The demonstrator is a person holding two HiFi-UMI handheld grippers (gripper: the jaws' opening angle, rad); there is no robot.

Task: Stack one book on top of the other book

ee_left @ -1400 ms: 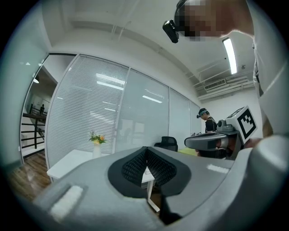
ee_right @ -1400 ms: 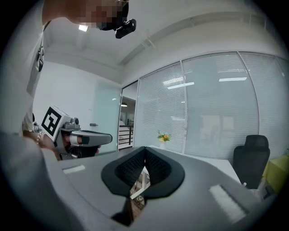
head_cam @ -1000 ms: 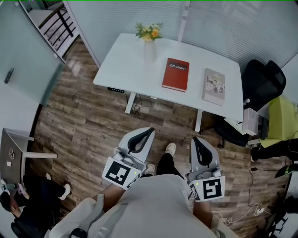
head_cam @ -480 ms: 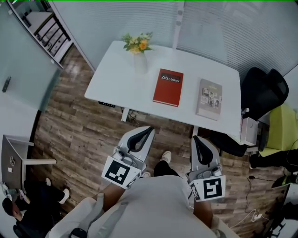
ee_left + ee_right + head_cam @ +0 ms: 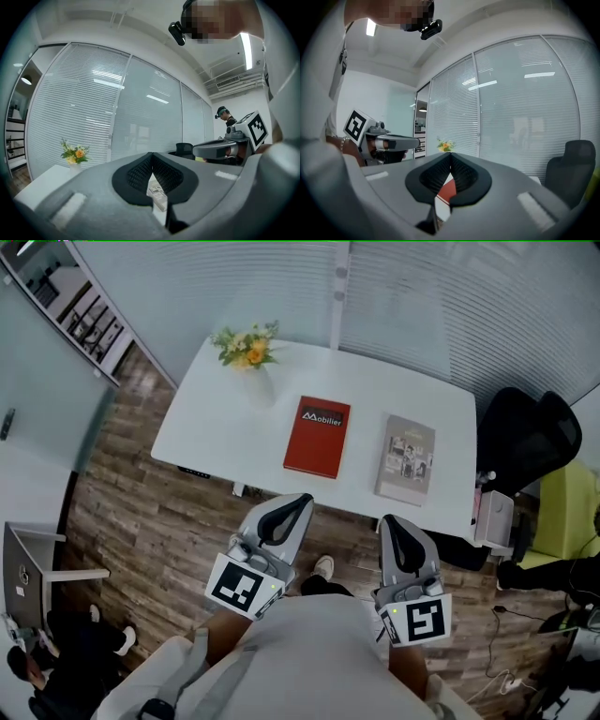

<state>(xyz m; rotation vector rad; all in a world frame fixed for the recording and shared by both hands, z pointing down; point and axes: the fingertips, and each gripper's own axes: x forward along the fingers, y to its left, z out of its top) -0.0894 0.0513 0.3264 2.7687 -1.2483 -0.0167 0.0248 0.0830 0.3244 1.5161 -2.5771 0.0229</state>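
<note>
Left tongs point(image 5: 298, 502) closed, empty | right tongs point(image 5: 391, 523) closed, empty | red book point(image 5: 317, 436) beside grey book point(image 5: 406, 458), apart, on white tabletop point(image 5: 211, 423)

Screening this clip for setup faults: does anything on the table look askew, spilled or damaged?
Nothing stands out. The red book and grey book lie flat and apart on the white table; the vase of flowers stands upright.
</note>
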